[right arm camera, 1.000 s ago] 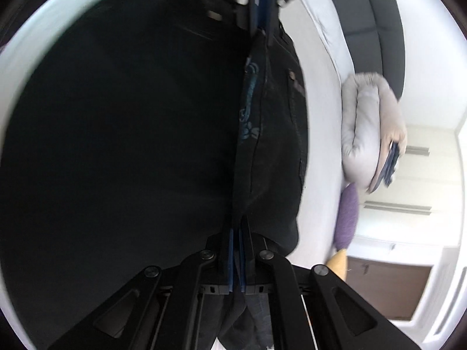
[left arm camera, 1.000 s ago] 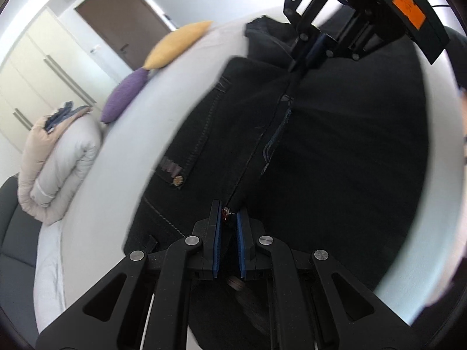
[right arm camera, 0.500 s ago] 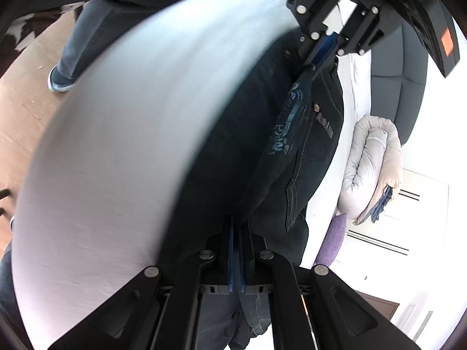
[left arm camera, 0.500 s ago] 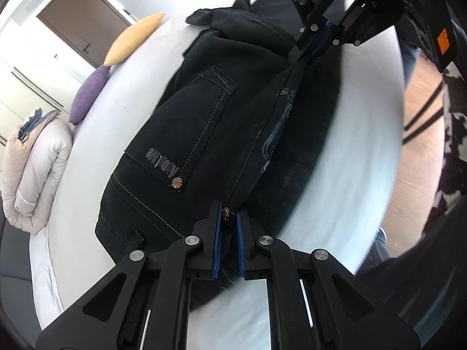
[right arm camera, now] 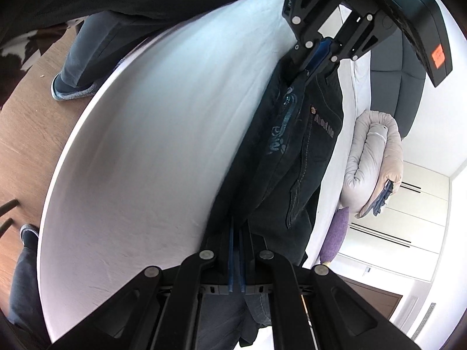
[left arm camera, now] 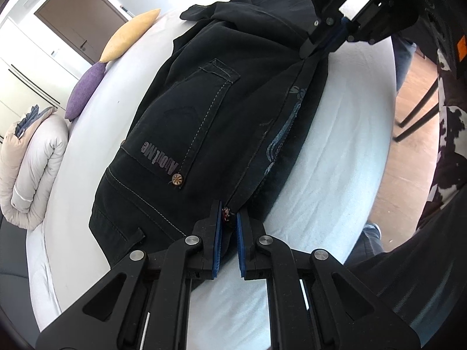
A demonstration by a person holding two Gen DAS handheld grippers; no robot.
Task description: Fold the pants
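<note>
Jaws of the left gripper [left arm camera: 229,227] are pinching the waistband button edge of the black pants [left arm camera: 204,122], while the right gripper [right arm camera: 237,250] is clamping the opposite edge. Between them the pants are lying on the white bed [left arm camera: 335,175], pocket lettering reading "AboutMe" [left arm camera: 159,160] beside a metal rivet.

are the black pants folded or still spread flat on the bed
Folded lengthwise: the pants show one back pocket on top, and both grippers, left gripper and right gripper, pinch the doubled edge, above the bed.
</note>
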